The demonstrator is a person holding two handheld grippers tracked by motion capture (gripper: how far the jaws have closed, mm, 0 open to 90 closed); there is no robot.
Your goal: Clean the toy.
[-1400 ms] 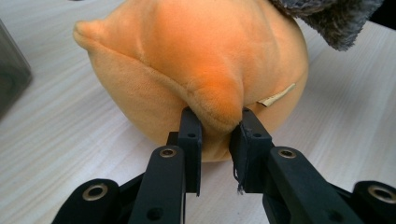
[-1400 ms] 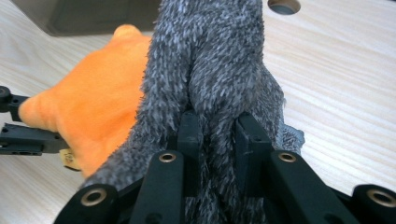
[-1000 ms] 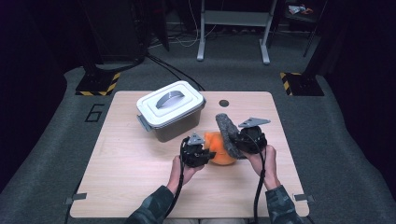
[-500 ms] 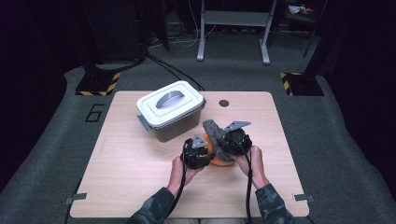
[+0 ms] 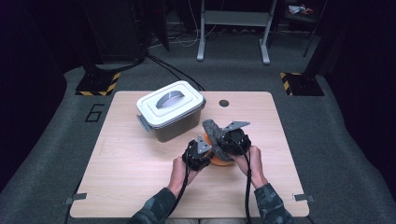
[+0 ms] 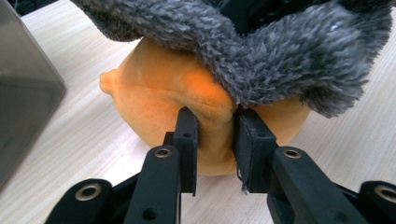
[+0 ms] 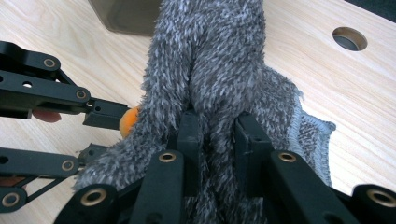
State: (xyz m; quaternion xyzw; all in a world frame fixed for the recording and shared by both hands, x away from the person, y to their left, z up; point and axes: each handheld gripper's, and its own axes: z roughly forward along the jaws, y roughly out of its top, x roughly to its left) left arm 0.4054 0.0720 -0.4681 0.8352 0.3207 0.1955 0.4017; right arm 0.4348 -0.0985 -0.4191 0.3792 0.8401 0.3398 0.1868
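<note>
An orange plush thing lies on the table just in front of the person's hands. My left gripper pinches a fold of it; its jaws have just been closing on that fold. A grey fuzzy cloth drapes over the top of the orange plush. My right gripper is shut on this cloth and holds it from the right. In the high view, the left gripper and right gripper meet over the plush.
A grey lidded box with a handle stands just behind and left of the hands. A round hole sits near the table's far edge. Bare wooden tabletop spreads to the left and right.
My right gripper has come left and down with the grey cloth, which now lies over the orange plush. The left hand has stayed put.
</note>
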